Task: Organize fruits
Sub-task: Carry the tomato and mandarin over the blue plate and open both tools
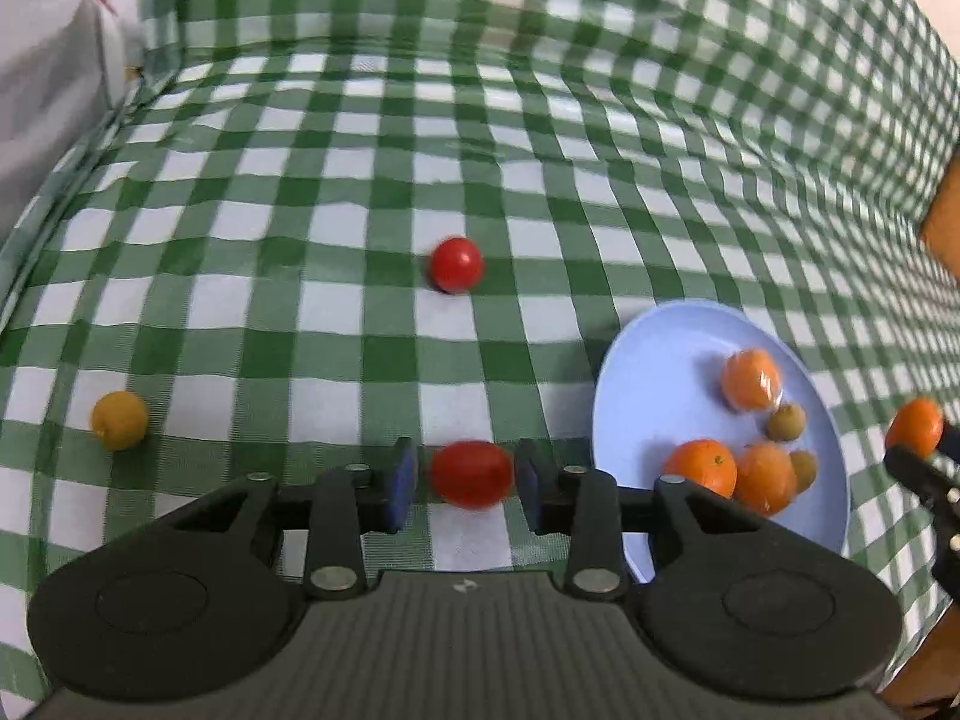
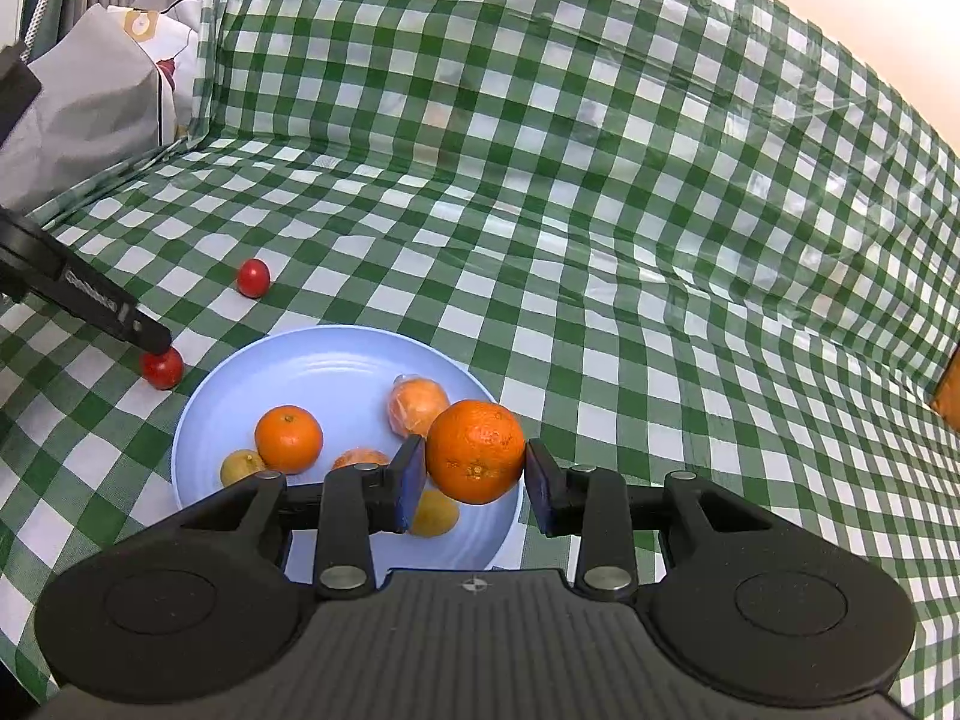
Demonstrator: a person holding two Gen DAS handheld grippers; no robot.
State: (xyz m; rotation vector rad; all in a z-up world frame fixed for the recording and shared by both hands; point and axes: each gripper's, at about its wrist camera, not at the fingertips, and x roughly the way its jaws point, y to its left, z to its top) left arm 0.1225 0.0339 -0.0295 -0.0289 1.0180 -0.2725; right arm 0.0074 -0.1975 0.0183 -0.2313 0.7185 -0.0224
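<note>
A red cherry tomato (image 1: 472, 474) lies on the checked cloth between the blue pads of my left gripper (image 1: 465, 477), with a small gap on each side, so the gripper is open. Seen from the right wrist, the same tomato (image 2: 162, 369) sits just left of the plate, under the left gripper's fingertips (image 2: 147, 336). My right gripper (image 2: 474, 480) is shut on an orange mandarin (image 2: 476, 450), held above the near right rim of the light blue plate (image 2: 336, 354). The plate (image 1: 648, 384) holds several mandarins and small yellow-green fruits.
A second red tomato (image 1: 456, 264) lies farther back on the cloth. A small yellow fruit (image 1: 119, 420) sits at the left. A grey bag (image 2: 90, 114) stands at the far left. The checked cloth rises like a wall at the back. A brown edge (image 1: 945, 222) shows at the right.
</note>
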